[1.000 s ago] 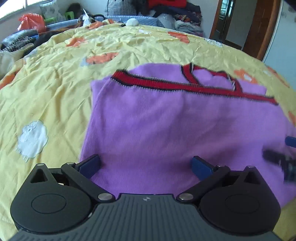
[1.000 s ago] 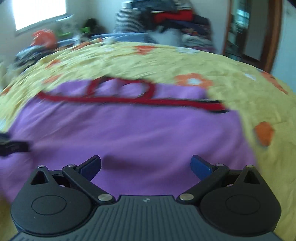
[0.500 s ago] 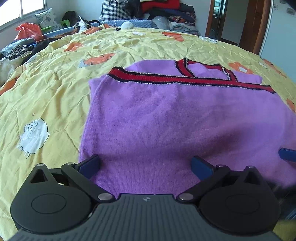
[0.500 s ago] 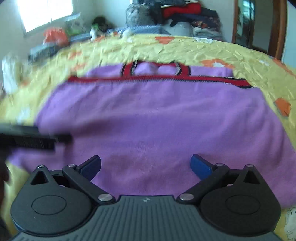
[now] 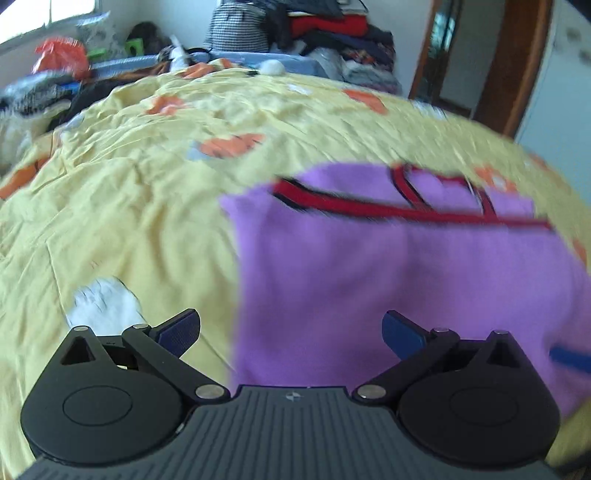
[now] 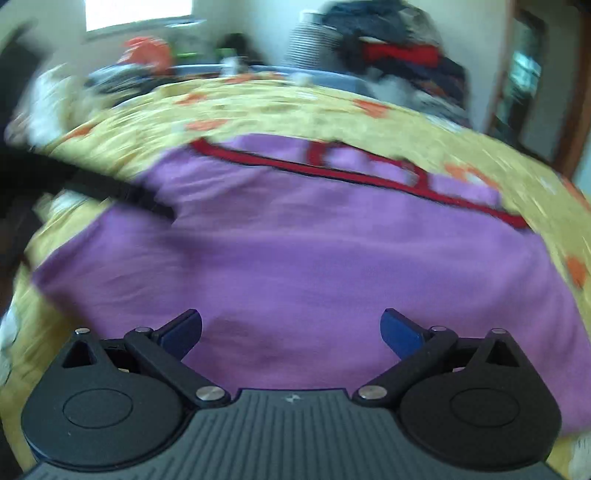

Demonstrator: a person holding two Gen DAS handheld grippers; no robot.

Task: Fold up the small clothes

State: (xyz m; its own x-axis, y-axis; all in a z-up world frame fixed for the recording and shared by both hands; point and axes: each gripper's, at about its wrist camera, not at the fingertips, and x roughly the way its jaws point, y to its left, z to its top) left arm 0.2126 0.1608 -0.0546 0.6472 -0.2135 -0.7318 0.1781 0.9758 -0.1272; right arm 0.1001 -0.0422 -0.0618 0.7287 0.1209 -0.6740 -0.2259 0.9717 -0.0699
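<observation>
A purple knit garment (image 5: 399,266) with red and black trim (image 5: 369,203) lies flat on a yellow bedspread (image 5: 129,206). My left gripper (image 5: 291,330) is open above the garment's near left edge, its left finger over the bedspread and its right finger over the purple cloth. In the right wrist view the same garment (image 6: 314,258) fills the middle, and my right gripper (image 6: 291,328) is open over its near hem with nothing held. The left gripper's dark arm (image 6: 110,188) crosses at the left there. A blue fingertip of the right gripper (image 5: 570,360) shows at the right edge of the left wrist view.
The bedspread has orange and white patches, one white patch (image 5: 105,306) beside my left finger. Piled clothes (image 5: 325,26) and bags (image 5: 61,59) sit beyond the bed's far side. A wooden door frame (image 5: 517,62) stands at the back right.
The left gripper has shifted left, so the garment's left edge now sits between its fingers. The right gripper's view has swung and blurred. Both stay open.
</observation>
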